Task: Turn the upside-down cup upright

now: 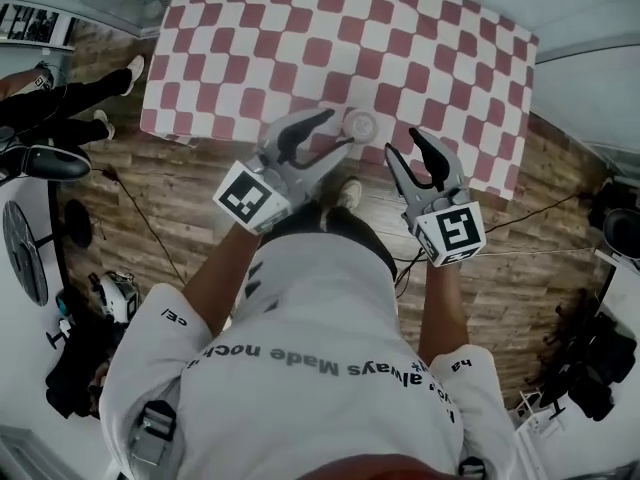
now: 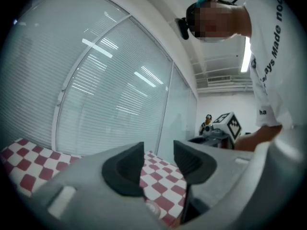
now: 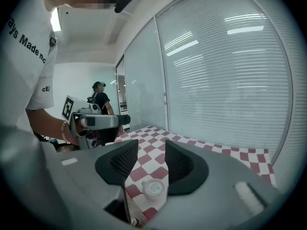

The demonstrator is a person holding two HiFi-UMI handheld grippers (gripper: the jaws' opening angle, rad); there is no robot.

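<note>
While the cup (image 1: 360, 123) sits, apparently base-up, on the red-and-white checkered table (image 1: 300, 38) close to its near edge, the left gripper (image 1: 330, 133) and right gripper (image 1: 400, 143) hang above it on either side. The 2 tools' jaws stand partly apart, gripping nothing.

Pale cup (image 1: 360, 124) upside-down on checkered tablecloth (image 1: 300, 28)
</note>
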